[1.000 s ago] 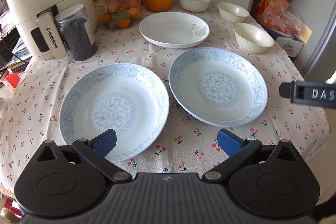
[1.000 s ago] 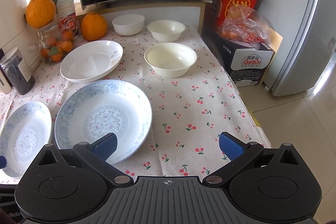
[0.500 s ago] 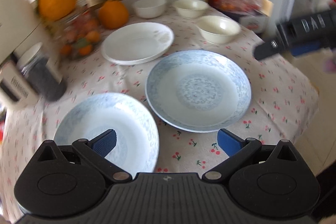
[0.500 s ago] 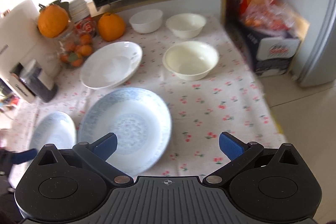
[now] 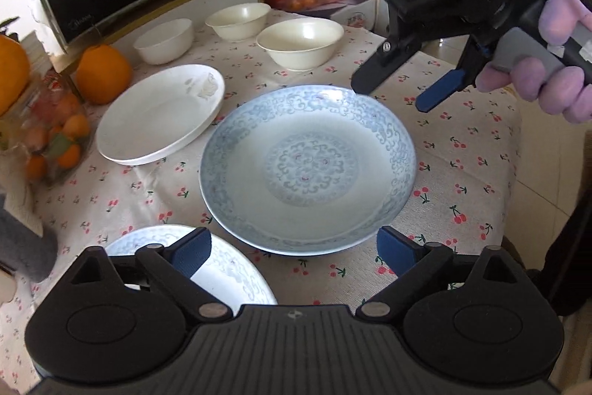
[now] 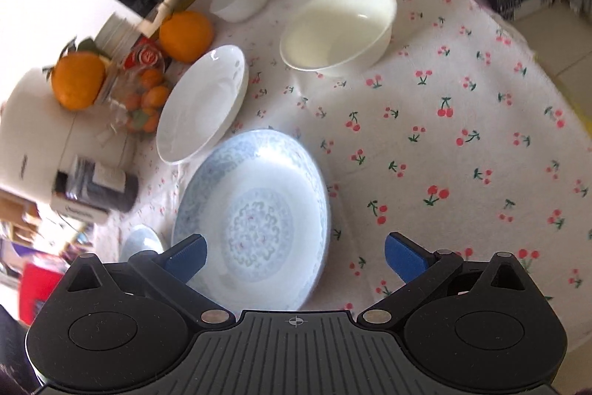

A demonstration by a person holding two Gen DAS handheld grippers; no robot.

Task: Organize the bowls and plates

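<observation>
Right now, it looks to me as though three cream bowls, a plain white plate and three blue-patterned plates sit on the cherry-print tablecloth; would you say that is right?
Not quite: there are two blue-patterned plates, not three. The left wrist view shows the large blue-patterned plate in the middle and a second blue-patterned plate at the near edge. The three cream bowls and the plain white plate on the cherry-print tablecloth are as you say.
</observation>
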